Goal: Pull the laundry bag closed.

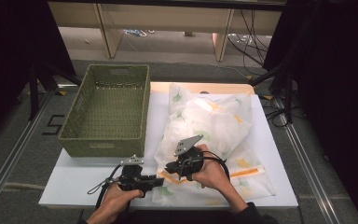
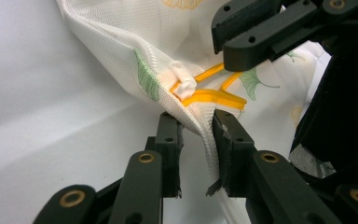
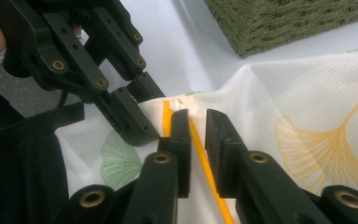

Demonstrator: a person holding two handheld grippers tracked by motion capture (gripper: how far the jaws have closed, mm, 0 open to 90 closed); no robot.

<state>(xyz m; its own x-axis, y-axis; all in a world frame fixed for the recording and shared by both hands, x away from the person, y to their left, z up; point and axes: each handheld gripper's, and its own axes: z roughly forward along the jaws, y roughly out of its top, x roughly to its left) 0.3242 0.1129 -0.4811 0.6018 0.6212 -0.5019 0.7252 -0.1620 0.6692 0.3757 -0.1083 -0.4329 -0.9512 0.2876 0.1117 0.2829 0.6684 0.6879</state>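
Observation:
A white mesh bag (image 1: 214, 126) printed with ginkgo leaves lies stuffed on the white table (image 1: 74, 182). Its orange zipper (image 3: 205, 172) ends at a white pull (image 2: 184, 85) near the bag's front-left corner. My left gripper (image 1: 157, 181) comes in low from the left and pinches the seam of that corner (image 2: 205, 140) just below the pull. My right gripper (image 1: 171, 166) hovers right above it, jaws a narrow gap apart and straddling the zipper line (image 3: 194, 126), tips just short of the pull (image 3: 179, 103). The right gripper's jaws (image 2: 242, 32) hang over the pull.
A green woven basket (image 1: 107, 112) stands empty on the table's left half, beyond the left gripper. Bare table lies left of the bag corner (image 2: 37, 93). Cables and table legs lie on the floor beyond the table's far edge.

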